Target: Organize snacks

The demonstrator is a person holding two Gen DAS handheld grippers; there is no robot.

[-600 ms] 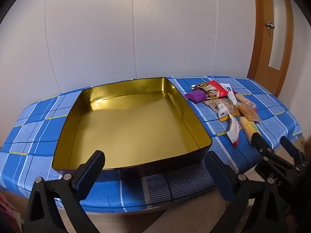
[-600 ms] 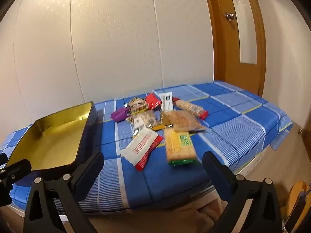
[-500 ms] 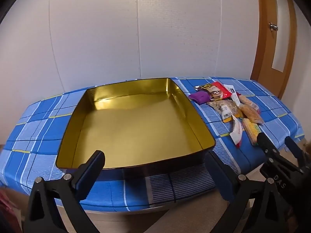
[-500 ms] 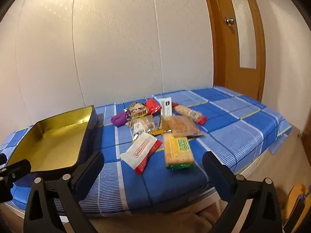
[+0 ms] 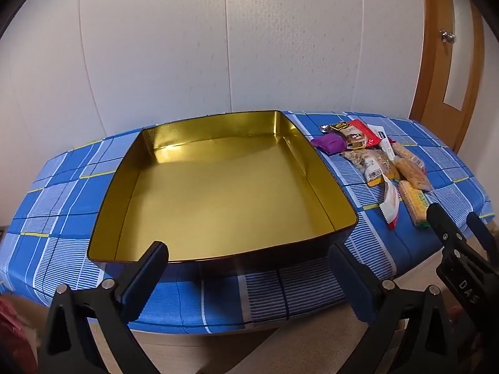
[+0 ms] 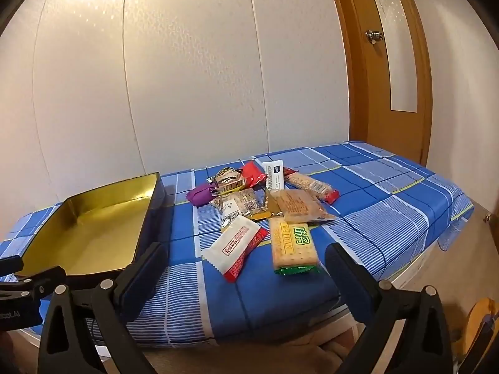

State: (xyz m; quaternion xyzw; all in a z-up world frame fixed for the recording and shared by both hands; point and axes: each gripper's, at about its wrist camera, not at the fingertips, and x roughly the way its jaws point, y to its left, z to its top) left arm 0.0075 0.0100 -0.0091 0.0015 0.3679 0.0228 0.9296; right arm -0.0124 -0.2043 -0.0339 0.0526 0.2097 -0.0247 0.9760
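- Jaws of both grippers stand fully apart and hold nothing: the left gripper [image 5: 248, 275] hangs before the tin's near wall, the right gripper [image 6: 241, 275] before the snack pile.
- Gold-lined tin [image 5: 112, 187]: sits at the left on the blue checked cover [image 5: 56, 199], empty. Judged rigid and light, with smooth walls; take it by a rim if it must be shifted.
- Purple packet [image 6: 199, 194]: lies nearest the tin at the far side of the pile. Judged soft; pinch across its middle.
- White-and-red wrapper [image 6: 234, 251]: lies flat at the near edge of the pile, just beside the green-ended cracker pack. Film is likely slippery; grip across the narrow width.
- Green-ended cracker pack [image 6: 291, 246]: lies flat, long axis running away from the camera. Contents are judged brittle; close gently on the long sides.
- Remaining packets [image 6: 293, 204]: overlap behind these, at the right of the tin. All snacks lie outside the tin; sorting is judged not yet begun.
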